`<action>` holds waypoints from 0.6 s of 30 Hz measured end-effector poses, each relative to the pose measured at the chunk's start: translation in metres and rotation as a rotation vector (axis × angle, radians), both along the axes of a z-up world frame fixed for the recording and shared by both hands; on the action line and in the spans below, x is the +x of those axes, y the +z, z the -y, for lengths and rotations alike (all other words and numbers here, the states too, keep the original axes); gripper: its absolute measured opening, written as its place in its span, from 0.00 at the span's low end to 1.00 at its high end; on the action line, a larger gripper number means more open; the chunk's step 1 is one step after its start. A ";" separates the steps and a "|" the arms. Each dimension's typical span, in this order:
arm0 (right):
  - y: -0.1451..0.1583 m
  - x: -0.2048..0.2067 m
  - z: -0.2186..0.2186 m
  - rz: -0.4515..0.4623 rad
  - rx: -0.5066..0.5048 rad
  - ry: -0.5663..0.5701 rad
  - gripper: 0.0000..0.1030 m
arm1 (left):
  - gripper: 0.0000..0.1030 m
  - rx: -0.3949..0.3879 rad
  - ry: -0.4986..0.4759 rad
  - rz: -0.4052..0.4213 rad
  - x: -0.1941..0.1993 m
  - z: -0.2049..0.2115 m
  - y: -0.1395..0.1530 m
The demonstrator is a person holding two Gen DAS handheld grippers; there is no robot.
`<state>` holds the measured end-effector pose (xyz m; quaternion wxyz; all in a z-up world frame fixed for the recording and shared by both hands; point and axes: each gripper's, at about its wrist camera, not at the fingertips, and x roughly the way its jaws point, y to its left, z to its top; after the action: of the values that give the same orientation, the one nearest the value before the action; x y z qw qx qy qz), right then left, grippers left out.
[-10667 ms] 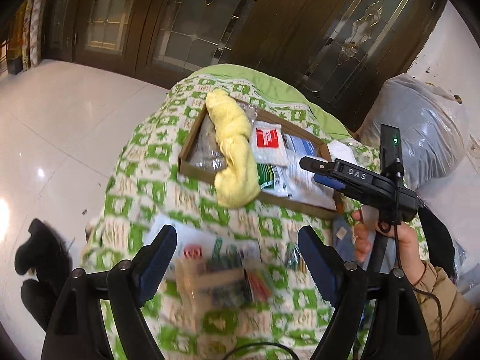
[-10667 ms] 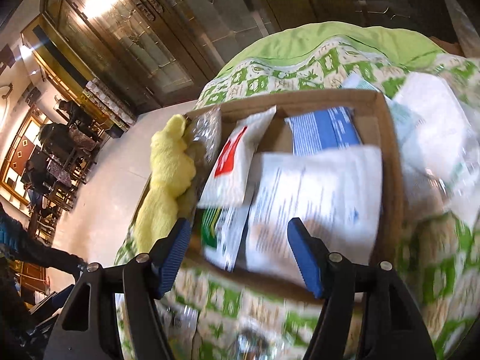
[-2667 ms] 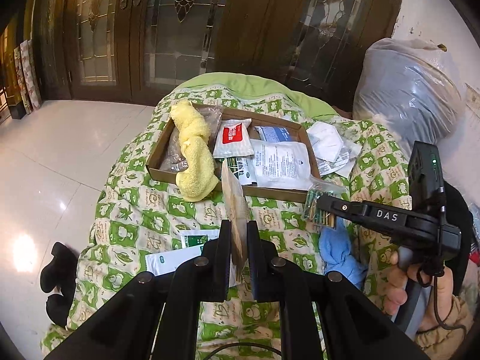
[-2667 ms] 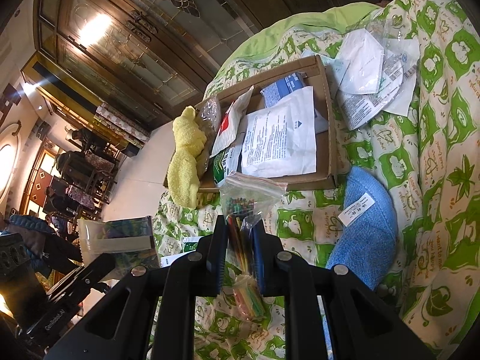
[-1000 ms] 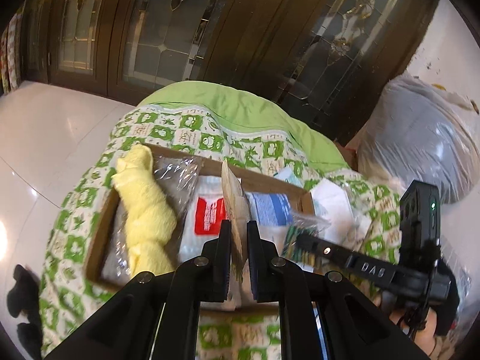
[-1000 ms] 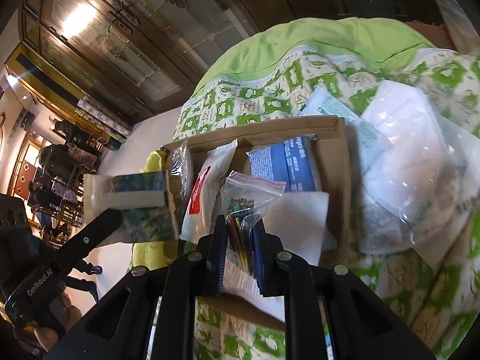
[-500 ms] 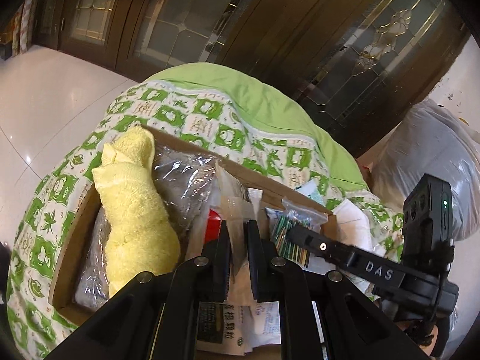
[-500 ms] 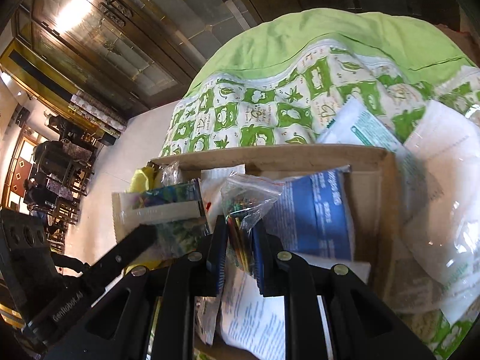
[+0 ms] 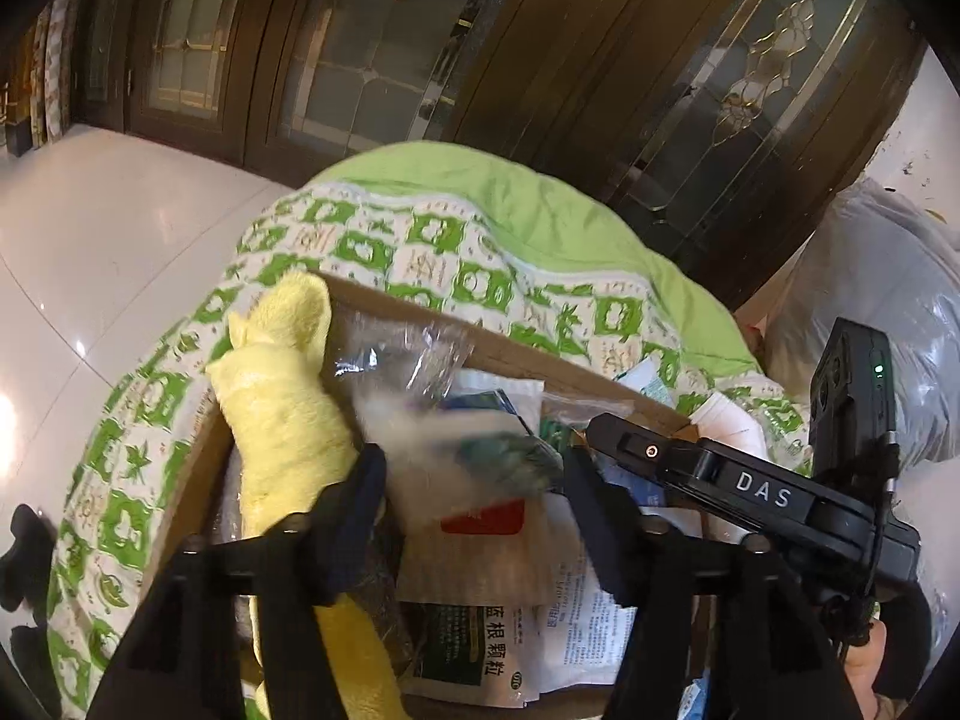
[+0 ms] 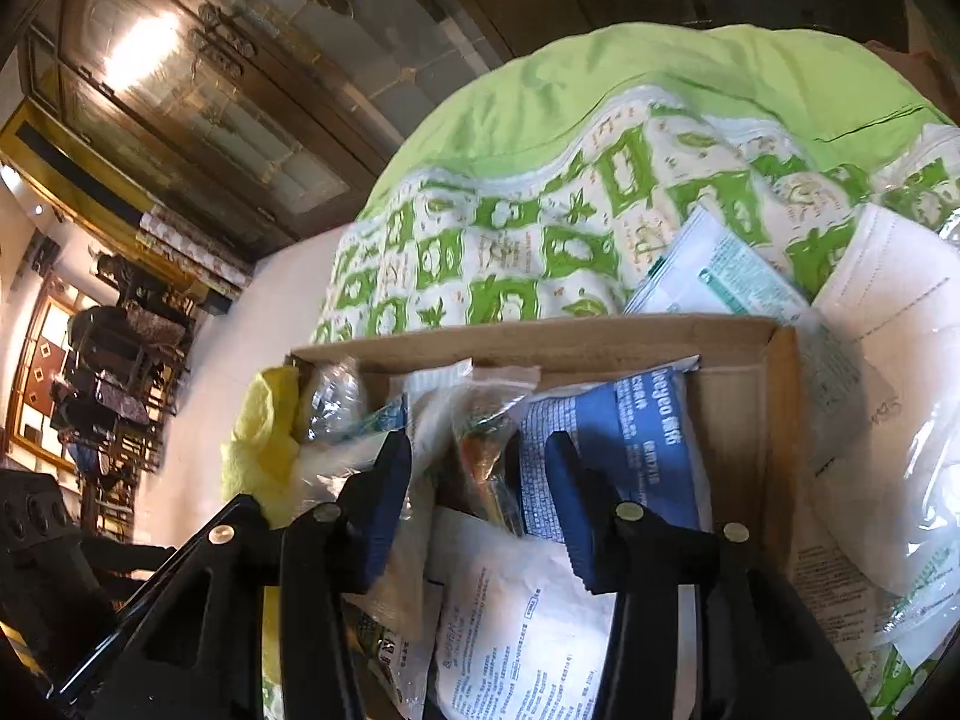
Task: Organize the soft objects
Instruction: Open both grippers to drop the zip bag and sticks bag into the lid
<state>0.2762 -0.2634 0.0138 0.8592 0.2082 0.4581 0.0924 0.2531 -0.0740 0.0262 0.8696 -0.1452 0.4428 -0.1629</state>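
**Both grippers opening over one cardboard tray of packets**

Two grippers hang over a single cardboard tray [image 10: 774, 420]. The left gripper [image 9: 474, 480] has its jaws opening, roughly two-thirds apart, and a blurred clear packet [image 9: 456, 450] sits loose between them, touching neither pad as far as the blur allows. The right gripper [image 10: 480, 480] is opening too, less widely, with a small zip bag of coloured sticks [image 10: 489, 450] standing between its jaws, free of both pads.

Directly under the left jaws lie one white sachet with a red label [image 9: 480, 525] and one green-lettered sachet [image 9: 480, 636]. To the left of those jaws rests one rolled yellow towel [image 9: 282, 420], pressed against the tray's left wall, and just beyond it one crinkled clear wrapper [image 9: 396, 354].

Under the right jaws lies one large white printed pouch [image 10: 516, 624]; just right of them, one blue packet [image 10: 624, 438].

Outside the tray, right of the right jaws, several white packets (two at least, overlapping) spread over the green-and-white quilt [image 10: 510, 228]. The right gripper's black body crosses the left view, hiding the tray's right side. Farther off stand one grey plastic sack [image 9: 900, 324], dark glazed doors [image 9: 360, 60], and a pale tiled floor [image 9: 90, 228].
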 end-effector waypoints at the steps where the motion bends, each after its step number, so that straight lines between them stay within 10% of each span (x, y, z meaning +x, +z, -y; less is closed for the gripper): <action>1: 0.002 -0.001 0.001 0.005 0.007 -0.003 0.44 | 0.66 -0.001 0.002 0.011 -0.002 -0.001 0.003; 18: 0.013 -0.082 0.006 0.008 0.117 -0.011 0.74 | 0.79 0.036 -0.018 0.009 -0.099 -0.052 0.029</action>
<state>0.1943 -0.2692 0.0265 0.8480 0.2603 0.4471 0.1150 0.1537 -0.0219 0.0556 0.8726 -0.1248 0.4431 -0.1631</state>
